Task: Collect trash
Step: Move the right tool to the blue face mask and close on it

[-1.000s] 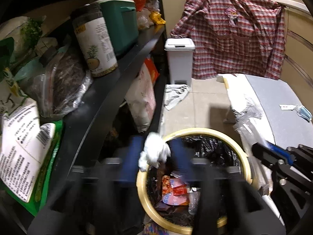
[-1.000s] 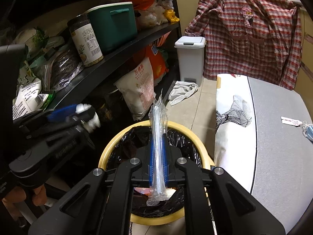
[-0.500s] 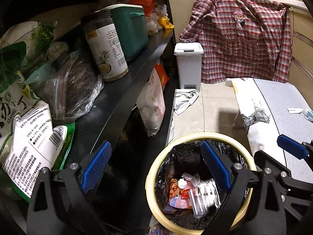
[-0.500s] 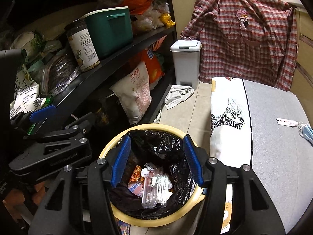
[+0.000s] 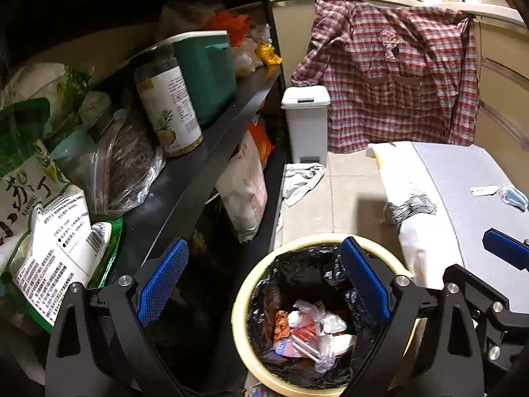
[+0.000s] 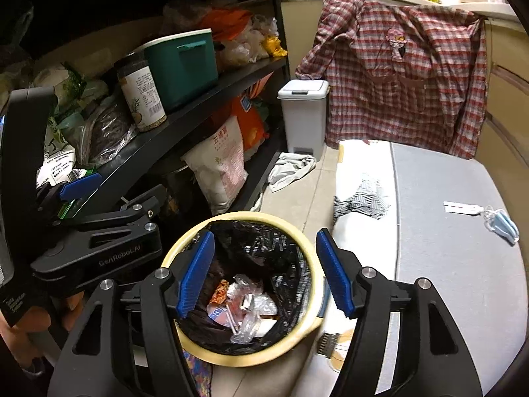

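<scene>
A round bin with a yellow rim and a black liner stands on the floor below both grippers. Crumpled wrappers, clear plastic and white tissue lie at its bottom. My left gripper hangs open over the bin's left edge with nothing between its blue pads. My right gripper is above the bin, its jaws opening and empty. A blue face mask and a white test strip lie on the grey surface to the right.
A black shelf packed with bags, a jar and a green box runs along the left. A white pedal bin, a rag on the tiles and a hanging plaid shirt are behind. The grey padded surface fills the right.
The left gripper let go of a white tissue wad and the right one let go of a clear plastic wrapper. Both pieces dropped into the bin. Both sets of jaws spread apart.
</scene>
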The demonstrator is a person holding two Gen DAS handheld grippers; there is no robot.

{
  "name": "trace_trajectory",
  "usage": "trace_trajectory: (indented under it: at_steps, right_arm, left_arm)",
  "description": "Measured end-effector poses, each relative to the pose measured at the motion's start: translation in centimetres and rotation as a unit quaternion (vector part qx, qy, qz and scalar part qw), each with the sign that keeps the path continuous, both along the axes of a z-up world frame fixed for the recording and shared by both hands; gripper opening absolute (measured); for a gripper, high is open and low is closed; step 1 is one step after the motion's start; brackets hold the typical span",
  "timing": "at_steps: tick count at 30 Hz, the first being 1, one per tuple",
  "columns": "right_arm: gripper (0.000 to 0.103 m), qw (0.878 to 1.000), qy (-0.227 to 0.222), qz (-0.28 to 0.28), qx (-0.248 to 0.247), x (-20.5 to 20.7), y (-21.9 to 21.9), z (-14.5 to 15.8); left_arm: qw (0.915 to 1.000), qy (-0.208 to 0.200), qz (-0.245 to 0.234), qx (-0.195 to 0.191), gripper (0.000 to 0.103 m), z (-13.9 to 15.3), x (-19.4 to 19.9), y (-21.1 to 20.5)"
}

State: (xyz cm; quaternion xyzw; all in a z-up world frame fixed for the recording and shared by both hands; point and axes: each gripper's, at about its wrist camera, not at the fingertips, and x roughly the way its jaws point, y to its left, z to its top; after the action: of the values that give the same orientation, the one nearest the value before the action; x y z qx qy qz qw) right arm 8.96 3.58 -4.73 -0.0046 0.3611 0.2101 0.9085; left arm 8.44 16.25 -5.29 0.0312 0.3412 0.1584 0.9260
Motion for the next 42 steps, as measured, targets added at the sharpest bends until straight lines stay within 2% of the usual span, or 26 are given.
trace_trajectory:
  at_steps: [9,17,25,30,34,42]
  right_arm:
    - [0.066,0.999,-0.017,-0.049,-0.009,-0.5,-6.2,0.9]
    - [0.067,0.991,-0.027,-0.127,-0.025,0.6,-15.7,0.5]
    - [0.068,0.976,-0.053,-0.208,-0.038,4.8,-26.8,-2.0]
    - [0.068,0.969,-0.044,-0.238,-0.044,9.7,-32.3,-4.9]
    - [0.068,0.967,-0.041,-0.246,-0.051,13.0,-34.5,-6.6]
    - [0.068,0.969,-0.025,-0.23,-0.081,18.4,-35.4,-10.1]
  left_arm:
    - [0.9982,-0.03,-0.036,-0.039,0.092,1.1,1.0,-4.3]
    - [0.9935,-0.046,-0.085,-0.06,0.093,0.9,3.4,-11.5]
    - [0.9882,-0.052,-0.133,-0.056,0.093,0.2,4.7,-17.2]
    - [0.989,-0.04,-0.136,-0.042,0.093,-0.3,5.0,-17.4]
    - [0.991,-0.025,-0.122,-0.05,0.093,-0.6,5.8,-16.4]
    - [0.9934,0.002,-0.099,-0.057,0.093,-1.8,7.0,-14.6]
